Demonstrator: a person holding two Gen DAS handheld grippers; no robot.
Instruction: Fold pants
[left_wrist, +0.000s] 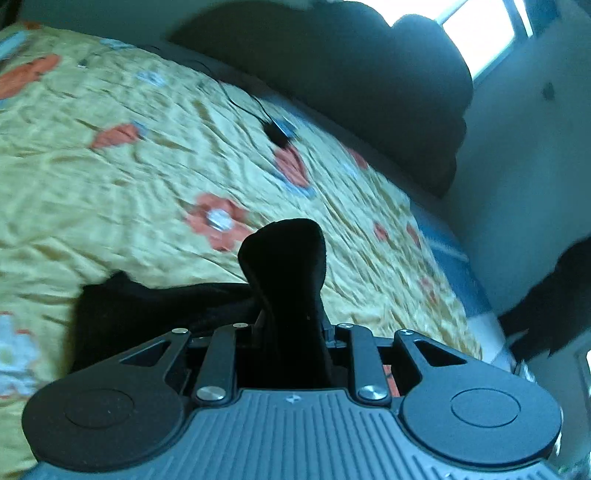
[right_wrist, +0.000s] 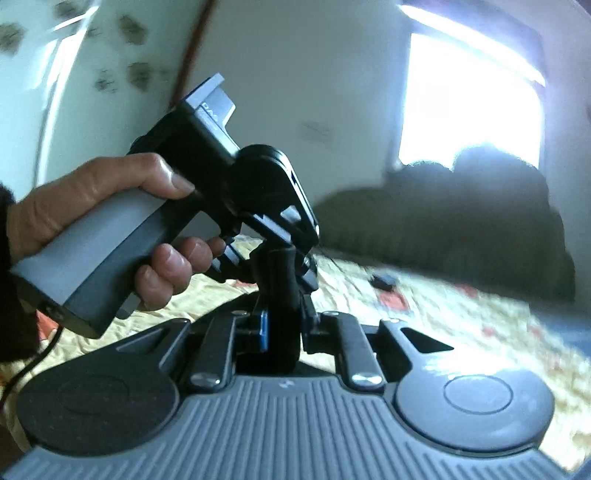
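Observation:
The black pants (left_wrist: 147, 314) lie partly on the bed, and one bunched fold (left_wrist: 284, 258) stands up out of my left gripper (left_wrist: 290, 325), which is shut on it. The fabric hides the fingertips. In the right wrist view my right gripper (right_wrist: 282, 328) is shut on another dark fold of the pants (right_wrist: 282, 291). Just beyond it a hand (right_wrist: 110, 206) holds the left gripper (right_wrist: 286, 258), whose tips meet the same fold. Both grippers are close together above the bed.
A yellow bedspread (left_wrist: 129, 184) with red and blue flowers covers the bed. A small black device with a cable (left_wrist: 279, 131) lies on it. Dark cushions (left_wrist: 369, 92) line the far edge below a bright window (right_wrist: 469, 99). A dark shape (left_wrist: 550, 306) hangs at the right.

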